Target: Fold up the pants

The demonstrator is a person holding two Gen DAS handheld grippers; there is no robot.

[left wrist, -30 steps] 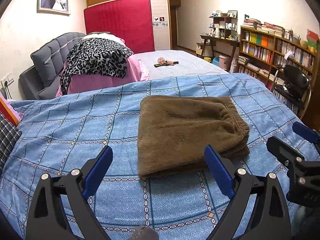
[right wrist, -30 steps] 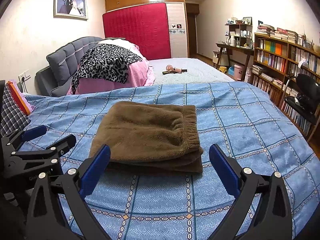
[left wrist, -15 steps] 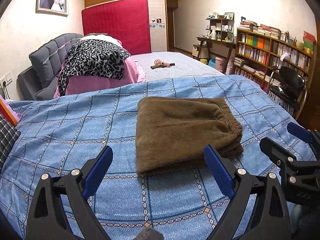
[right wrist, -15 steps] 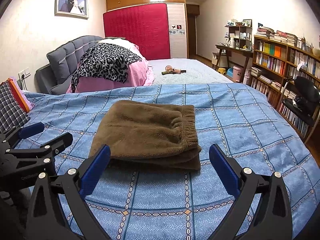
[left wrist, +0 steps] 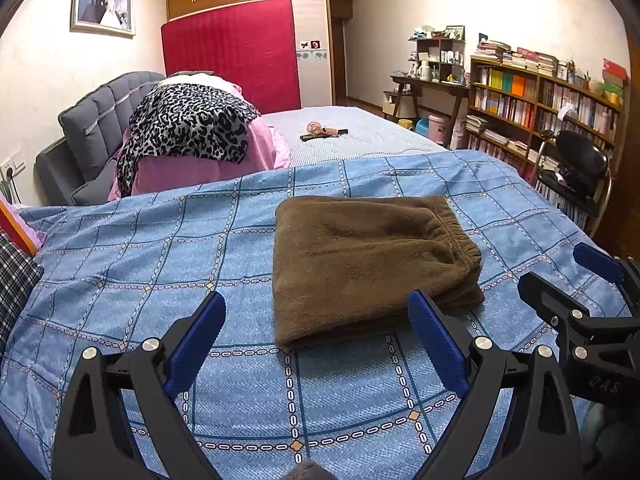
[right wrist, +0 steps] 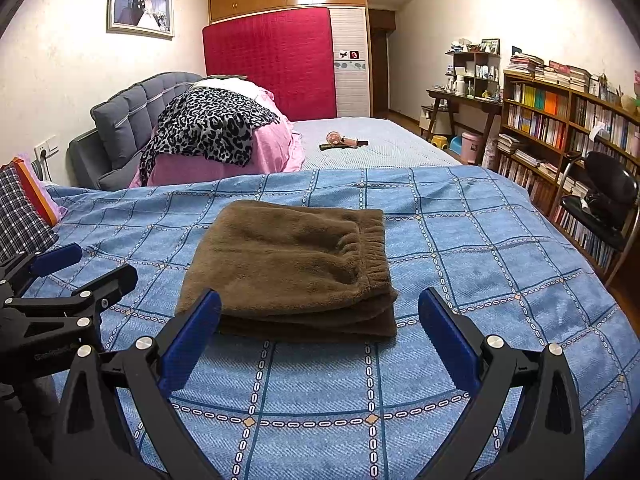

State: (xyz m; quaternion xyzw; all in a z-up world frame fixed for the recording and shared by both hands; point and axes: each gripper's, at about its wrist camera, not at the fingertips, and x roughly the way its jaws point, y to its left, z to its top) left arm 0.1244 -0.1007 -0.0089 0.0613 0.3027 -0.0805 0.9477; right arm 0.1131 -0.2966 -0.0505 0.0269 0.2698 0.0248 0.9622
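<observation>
Jaws of left gripper [left wrist: 316, 334] and right gripper [right wrist: 319, 330] gape, seemingly clear of pants [right wrist: 292, 268]

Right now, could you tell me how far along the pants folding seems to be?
It looks essentially finished. The brown fleece pants lie in a compact layered stack on the blue checked bedspread, elastic waistband on the right edge. Nothing is in hand: the left gripper and right gripper are both open, short of the fabric. At most, a small tidy of the lower layers remains.
</observation>
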